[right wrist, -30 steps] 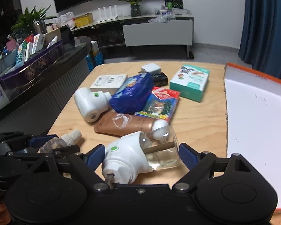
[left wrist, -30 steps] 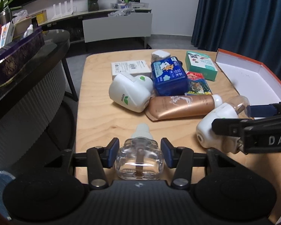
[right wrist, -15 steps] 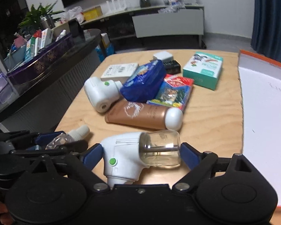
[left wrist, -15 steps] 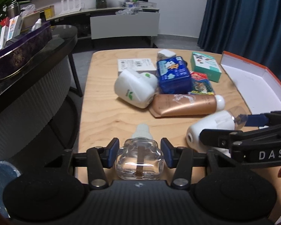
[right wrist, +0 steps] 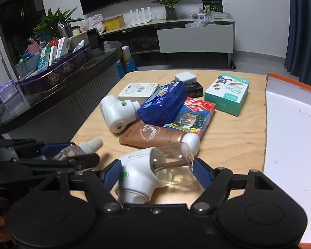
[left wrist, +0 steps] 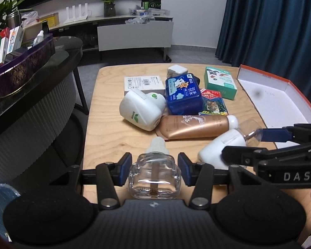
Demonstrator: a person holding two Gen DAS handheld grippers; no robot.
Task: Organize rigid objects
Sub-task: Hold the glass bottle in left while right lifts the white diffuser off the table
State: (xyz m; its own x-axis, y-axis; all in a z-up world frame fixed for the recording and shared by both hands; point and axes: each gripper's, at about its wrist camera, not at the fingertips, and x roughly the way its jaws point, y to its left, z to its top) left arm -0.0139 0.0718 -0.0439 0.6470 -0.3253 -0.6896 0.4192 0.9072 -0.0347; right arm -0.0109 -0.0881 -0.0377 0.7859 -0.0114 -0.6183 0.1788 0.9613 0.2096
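**Desk inventory: rigid items, both grippers loaded**

- Desk point(left wrist: 105, 137): light wood, rounded corners.
- Shallow box point(right wrist: 290, 137): white inside, orange rim, at 3 o'clock on the desk.
- Blue pack point(left wrist: 183, 96): desk centre, leaning on neighbours.
- Bronze tube point(left wrist: 193, 125): lying flat, white cap toward 3 o'clock, just below the blue pack.
- White diffuser point(left wrist: 142, 112): at 9 o'clock of the blue pack, touching the tube.
- Teal carton point(right wrist: 227, 94): at 1 o'clock of the pile.
- Red card pack point(right wrist: 191, 115): between tube and carton.
- Plug-in diffuser point(right wrist: 155, 172): white body with clear reservoir, on its side; right gripper point(right wrist: 157, 173) jaws clenched on it.
- Clear refill bottle point(left wrist: 154, 174): white cap pointing to 12 o'clock; left gripper point(left wrist: 154, 169) jaws grasping it at the desk's 6 o'clock edge.
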